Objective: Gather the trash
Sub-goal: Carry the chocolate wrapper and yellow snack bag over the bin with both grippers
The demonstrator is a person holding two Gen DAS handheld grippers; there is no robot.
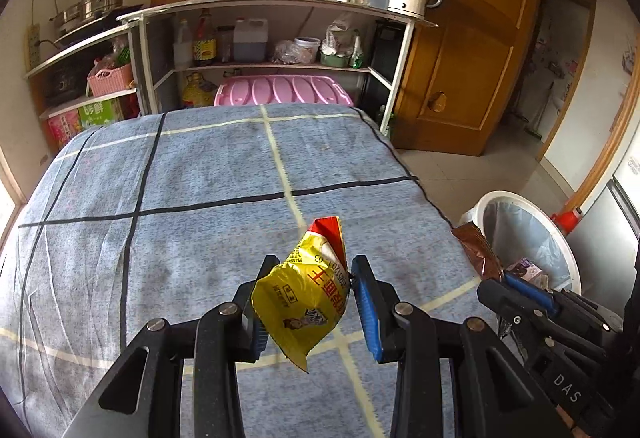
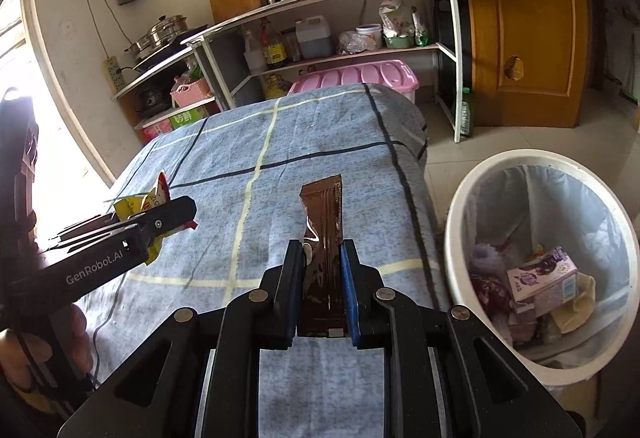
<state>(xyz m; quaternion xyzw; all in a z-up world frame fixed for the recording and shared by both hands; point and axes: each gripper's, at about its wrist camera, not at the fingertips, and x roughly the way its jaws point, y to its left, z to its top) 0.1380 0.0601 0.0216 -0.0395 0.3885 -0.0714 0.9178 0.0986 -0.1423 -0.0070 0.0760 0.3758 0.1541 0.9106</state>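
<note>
We see our left hand-held gripper (image 1: 310,312) clenching a yellow snack bag (image 1: 302,298), our right hand-held gripper (image 2: 322,290) clenching a brown wrapper (image 2: 322,258), the trash bin (image 2: 460,222) lower right.

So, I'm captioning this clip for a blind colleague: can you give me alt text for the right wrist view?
The right gripper clamps a brown wrapper above a blue checked bedspread. To its left, the left gripper holds a yellow snack bag. A white bin with trash inside stands on the floor at right.
</note>
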